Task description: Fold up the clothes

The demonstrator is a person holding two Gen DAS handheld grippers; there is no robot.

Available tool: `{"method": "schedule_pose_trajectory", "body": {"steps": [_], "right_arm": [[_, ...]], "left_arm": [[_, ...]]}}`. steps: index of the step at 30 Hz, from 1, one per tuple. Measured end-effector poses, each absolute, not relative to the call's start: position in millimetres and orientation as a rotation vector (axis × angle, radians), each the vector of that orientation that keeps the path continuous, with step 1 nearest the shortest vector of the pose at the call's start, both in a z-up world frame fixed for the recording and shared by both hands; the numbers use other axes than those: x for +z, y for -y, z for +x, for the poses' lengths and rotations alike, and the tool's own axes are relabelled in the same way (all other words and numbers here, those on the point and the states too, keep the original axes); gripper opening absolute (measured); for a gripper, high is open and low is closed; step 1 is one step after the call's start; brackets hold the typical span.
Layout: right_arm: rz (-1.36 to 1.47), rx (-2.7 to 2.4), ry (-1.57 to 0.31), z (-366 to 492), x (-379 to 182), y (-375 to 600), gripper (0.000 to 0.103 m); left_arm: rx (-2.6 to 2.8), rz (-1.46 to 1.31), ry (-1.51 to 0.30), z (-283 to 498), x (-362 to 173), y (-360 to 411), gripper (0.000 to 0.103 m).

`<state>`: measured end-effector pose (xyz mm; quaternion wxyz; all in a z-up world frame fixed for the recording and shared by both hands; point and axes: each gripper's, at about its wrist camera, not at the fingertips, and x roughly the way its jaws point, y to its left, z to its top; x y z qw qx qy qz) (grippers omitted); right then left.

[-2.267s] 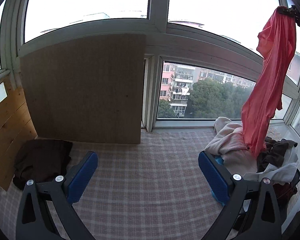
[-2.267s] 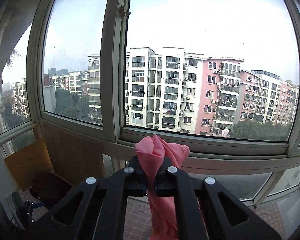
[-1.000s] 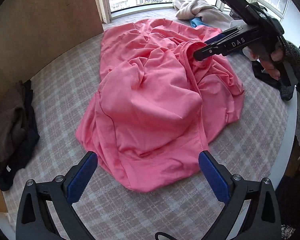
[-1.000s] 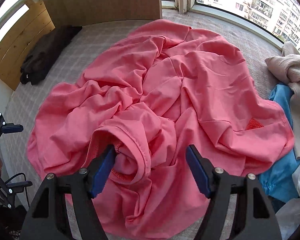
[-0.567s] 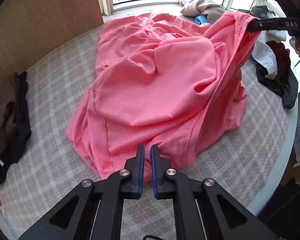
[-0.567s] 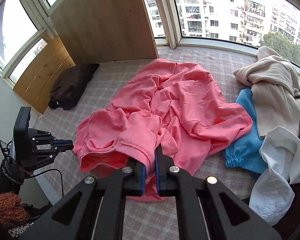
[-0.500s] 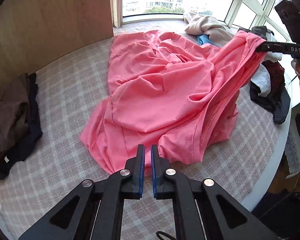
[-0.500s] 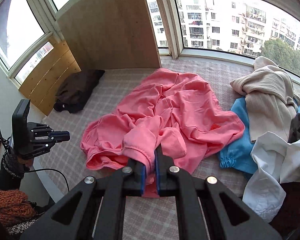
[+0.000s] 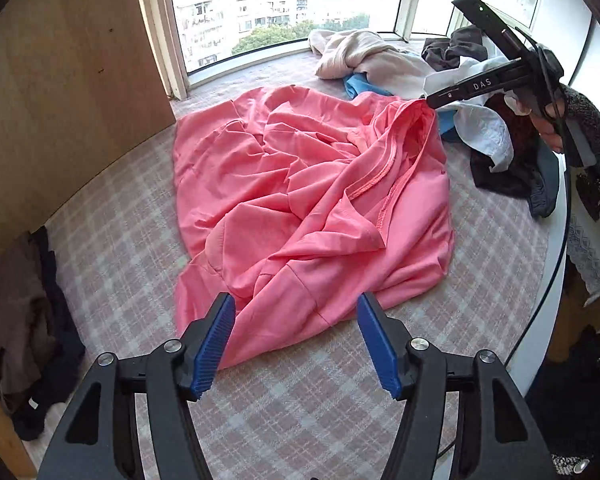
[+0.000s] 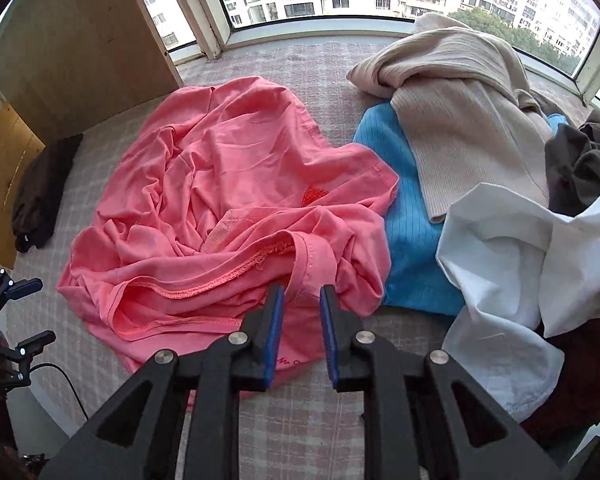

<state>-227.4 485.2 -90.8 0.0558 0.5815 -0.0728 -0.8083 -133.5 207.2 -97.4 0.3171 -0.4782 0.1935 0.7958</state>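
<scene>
**A:** Which step is this?

**B:** Spreading, I'd say, not folding yet. The salmon-pink jersey T-shirt (image 9: 300, 184) lies crumpled in the middle of the checked pink-and-grey window platform (image 9: 112, 240). Its near hem reaches toward the front edge, and one seam shows its stitched underside.

**A:** And the tools?

**B:** The left tool (image 9: 294, 300) hangs over the shirt's near hem. Its jaws are opening, and the blue pads stand spread with cloth below them but nothing pressed. The right tool (image 10: 302, 290) is at the shirt's right side, close to the platform's front edge. Its jaws are also opening, though only a narrow gap shows. A raised fold of hem sits right at the tips, and the pads look to have just come off it. I can't be certain it is fully free.

**A:** So what does the next move call for?

**B:** Probably finding two matching corners, either shoulders or hem ends, pinching one in each tool and drawing them apart so the shirt lies flat. The bunched folds hide those corners, so choosing the right layer matters.

**A:** Any hazards?

**B:** The heap toward the right edge. The ribbed blue garment (image 10: 408, 216) touches the shirt, with the cream knitted sweater (image 10: 452, 92) lying over it, so a careless grab could catch either one.
</scene>
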Motion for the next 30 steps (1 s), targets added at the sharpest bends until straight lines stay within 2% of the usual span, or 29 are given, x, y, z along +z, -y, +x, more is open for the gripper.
{"method": "schedule_pose_trajectory", "body": {"steps": [2, 4, 7, 8, 9, 11, 12, 15, 18, 19, 21, 22, 23, 25, 30], "right_arm": [[1.749, -2.446, 0.204, -215.3, -96.0, -483.6, 0.023], [1.747, -2.455, 0.125, -202.0, -101.4, -477.9, 0.044], [1.729, -2.511, -0.015, -197.8, -107.7, -476.1, 0.047], [1.715, -2.532, -0.055, -199.0, -109.2, -477.1, 0.047], [1.702, -2.553, -0.096, -200.2, -110.7, -478.1, 0.047], [1.680, -2.570, -0.123, -204.7, -112.1, -480.2, 0.047], [1.672, -2.560, -0.113, -208.0, -113.8, -480.7, 0.047], [1.664, -2.528, -0.103, -213.7, -117.4, -476.7, 0.047], [1.623, -2.524, -0.127, -211.3, -114.1, -470.9, 0.047], [1.605, -2.517, -0.149, -209.5, -112.7, -468.2, 0.047], [1.565, -2.492, -0.220, -204.9, -110.5, -462.0, 0.047], [1.544, -2.483, -0.268, -202.6, -110.0, -459.6, 0.047], [1.525, -2.486, -0.328, -200.6, -110.4, -458.4, 0.047], [1.512, -2.515, -0.413, -200.6, -114.6, -460.3, 0.047], [1.556, -2.502, -0.380, -214.8, -130.7, -468.3, 0.047]], "left_arm": [[2.068, -1.251, -0.573, -139.2, -108.5, -224.1, 0.061], [2.041, -1.220, -0.613, -146.5, -116.0, -238.2, 0.062], [1.957, -1.223, -0.672, -153.4, -132.8, -260.1, 0.062], [1.921, -1.232, -0.693, -154.5, -139.1, -267.2, 0.058], [1.885, -1.240, -0.713, -155.7, -145.4, -274.3, 0.050], [1.871, -1.288, -0.706, -163.4, -151.5, -277.0, 0.001], [1.884, -1.306, -0.660, -169.8, -149.3, -272.4, 0.004], [1.995, -1.302, -0.448, -193.9, -126.4, -239.3, 0.004], [2.246, -1.303, -0.376, -219.0, -101.7, -188.6, 0.003], [2.298, -1.311, -0.335, -226.9, -95.6, -170.6, 0.000], [2.307, -1.331, -0.221, -234.5, -89.5, -139.9, 0.001], [2.295, -1.334, -0.199, -232.1, -87.6, -131.7, 0.004], [2.265, -1.332, -0.214, -225.8, -86.6, -130.2, 0.018], [2.193, -1.287, -0.312, -205.4, -86.5, -145.2, 0.038], [1.959, -1.198, -0.474, -166.7, -105.8, -219.7, 0.044]]}}
